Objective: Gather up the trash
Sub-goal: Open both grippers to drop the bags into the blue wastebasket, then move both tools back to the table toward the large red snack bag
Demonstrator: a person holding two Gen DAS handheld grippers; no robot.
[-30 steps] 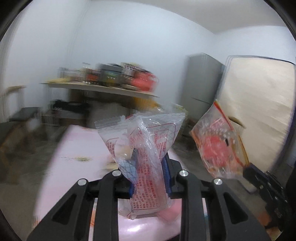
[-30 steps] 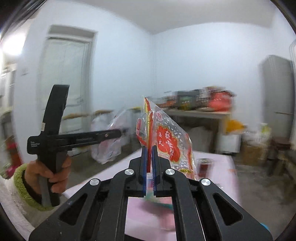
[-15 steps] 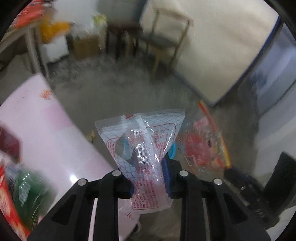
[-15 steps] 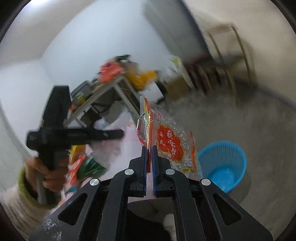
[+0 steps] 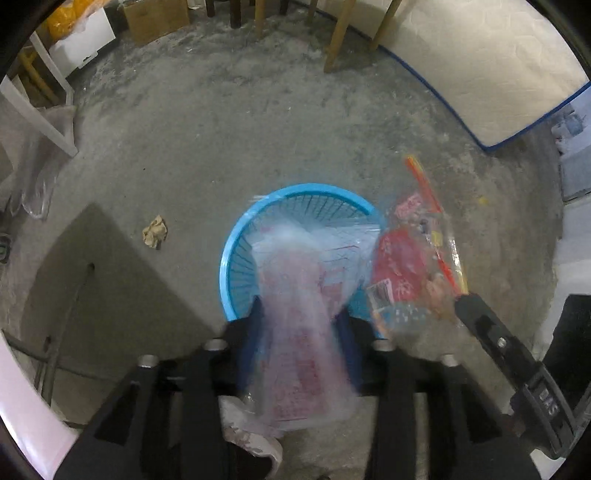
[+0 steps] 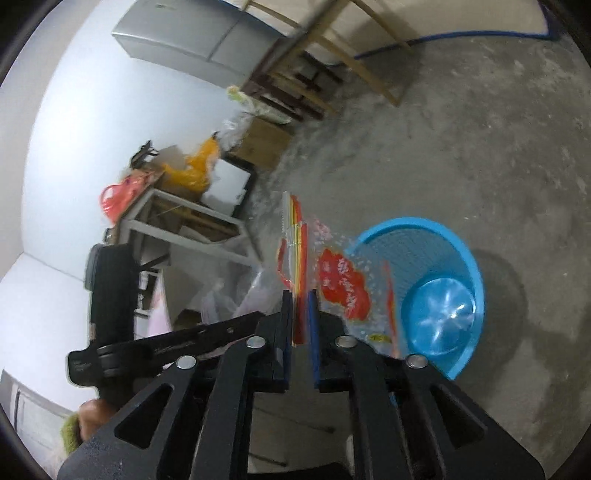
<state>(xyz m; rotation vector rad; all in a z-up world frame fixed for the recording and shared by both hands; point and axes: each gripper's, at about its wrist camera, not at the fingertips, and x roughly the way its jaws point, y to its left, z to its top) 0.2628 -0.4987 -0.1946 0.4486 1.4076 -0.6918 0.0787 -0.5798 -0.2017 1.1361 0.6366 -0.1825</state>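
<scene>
A blue plastic basket stands on the concrete floor, right below my left gripper, which points straight down. Its jaws are opening, and a clear bag with red print, blurred, hangs loose between them over the basket. Beside it on the right, my right gripper carries a red and clear snack bag at the basket's rim. In the right wrist view my right gripper is opening: a gap shows beside the red bag, still between the pads. The basket lies just beyond, and it holds nothing.
A crumpled paper scrap lies on the floor left of the basket. Wooden chair legs, a cardboard box and a leaning mattress line the far side. The pink table edge is at lower left. A hand holds the left gripper.
Both grippers swung away from the table and down over the blue basket. Both pairs of jaws have widened, and the two bags sit loose between them.
</scene>
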